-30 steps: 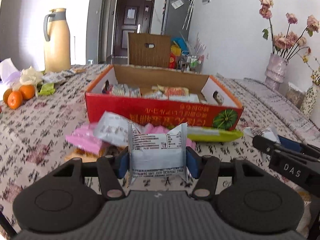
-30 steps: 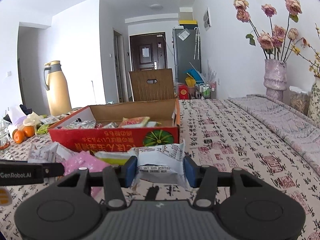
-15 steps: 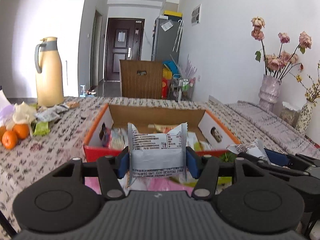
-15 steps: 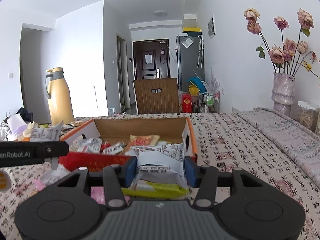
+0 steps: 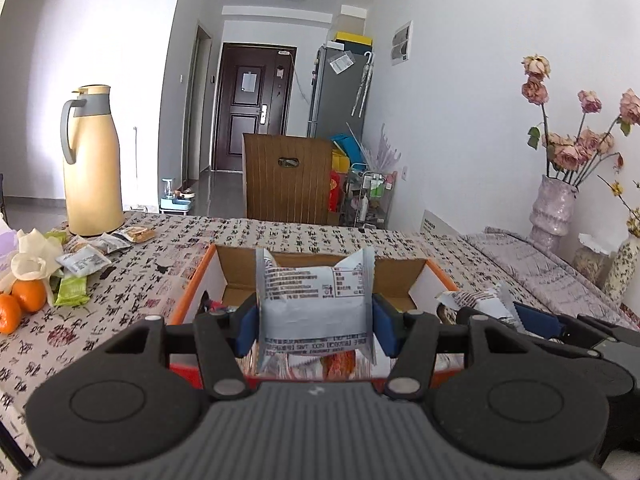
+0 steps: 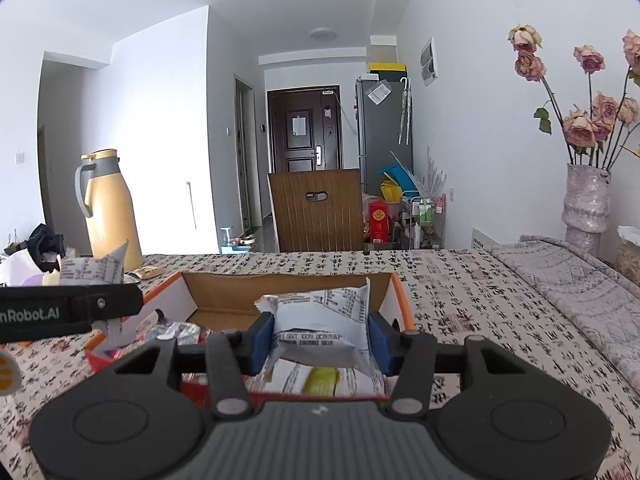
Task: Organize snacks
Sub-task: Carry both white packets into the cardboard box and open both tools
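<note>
Snack packets are held one in each gripper above a table point(image 5: 280, 236) covered by a cloth printed with black characters. The room is white-walled, with a dark door point(image 5: 250, 108) and a grey fridge point(image 5: 340, 92) at the far end and a wooden chair back point(image 5: 288, 178) at the table's far edge. A yellow thermos jug point(image 5: 94, 164), oranges point(image 5: 28, 294) and loose packets are seen on the left, and a vase of dried roses point(image 6: 586, 204) on the right.

The left gripper point(image 5: 316, 320) is clamped on a pale blue-grey packet point(image 5: 316, 304); its long axis is set upright and its printed back is turned to the camera. It is held over the near end of an open orange-edged cardboard box point(image 5: 200, 276) that holds other snacks. The right gripper point(image 6: 318, 340) is clamped on a similar packet point(image 6: 324, 320), which is tilted, with its long axis running across between the pads, over the same box point(image 6: 400, 304).
</note>
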The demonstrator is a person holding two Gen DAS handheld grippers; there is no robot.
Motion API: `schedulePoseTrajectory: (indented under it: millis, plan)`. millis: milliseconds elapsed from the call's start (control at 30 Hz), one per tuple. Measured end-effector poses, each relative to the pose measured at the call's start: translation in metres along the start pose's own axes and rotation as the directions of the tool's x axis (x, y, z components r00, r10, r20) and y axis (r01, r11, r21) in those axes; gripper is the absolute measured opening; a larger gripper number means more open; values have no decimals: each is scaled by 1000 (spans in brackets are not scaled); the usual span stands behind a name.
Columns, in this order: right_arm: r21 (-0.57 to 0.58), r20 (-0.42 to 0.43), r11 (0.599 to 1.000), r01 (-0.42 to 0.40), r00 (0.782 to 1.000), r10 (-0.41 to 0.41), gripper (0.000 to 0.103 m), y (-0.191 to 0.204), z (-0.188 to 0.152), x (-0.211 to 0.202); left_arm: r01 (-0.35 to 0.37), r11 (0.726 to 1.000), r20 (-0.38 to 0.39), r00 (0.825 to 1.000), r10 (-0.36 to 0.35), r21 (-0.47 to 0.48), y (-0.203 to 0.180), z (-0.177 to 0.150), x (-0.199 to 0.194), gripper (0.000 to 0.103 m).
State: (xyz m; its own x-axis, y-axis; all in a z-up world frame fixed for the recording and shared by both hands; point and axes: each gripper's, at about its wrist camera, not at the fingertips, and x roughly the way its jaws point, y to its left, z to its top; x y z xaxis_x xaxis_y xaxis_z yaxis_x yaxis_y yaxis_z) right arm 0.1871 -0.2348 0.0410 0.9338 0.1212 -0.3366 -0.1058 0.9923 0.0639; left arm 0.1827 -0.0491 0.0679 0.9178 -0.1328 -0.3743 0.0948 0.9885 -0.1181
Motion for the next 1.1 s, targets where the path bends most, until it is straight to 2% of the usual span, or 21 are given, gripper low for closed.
schedulePoseTrajectory:
  millis: [433,800,900,967,1000,1067,1100]
  plan:
    - [29,-19,1000,8,1000,-7,50,-6,15,67,-23,999,-20,1000,23,-36,13,22,67,58]
    - [50,-81,999,-15,997,19,51,-16,-5,91,-1,999,-99,995,-4,-53,28,3,98,58]
    - [42,-91,999,-21,996,25,56,-14,-7,91,5,998,-100,995,-10,-57,31,1,99,61]
    - [37,-90,999,-27,996,30,61,-13,-7,90,-6,998,-95,995,1,-57,32,1,97,67]
    - [38,-85,999,-27,996,30,64,-12,-6,88,-6,998,-86,996,1,-61,33,1,95,77]
    - [46,-72,999,-25,997,28,71,-14,-4,85,-29,997,-60,998,25,-67,34,3,89,103]
    - [53,-68,998,-22,997,25,83,-15,-4,84,-42,997,-45,998,39,-72,34,3,87,103]
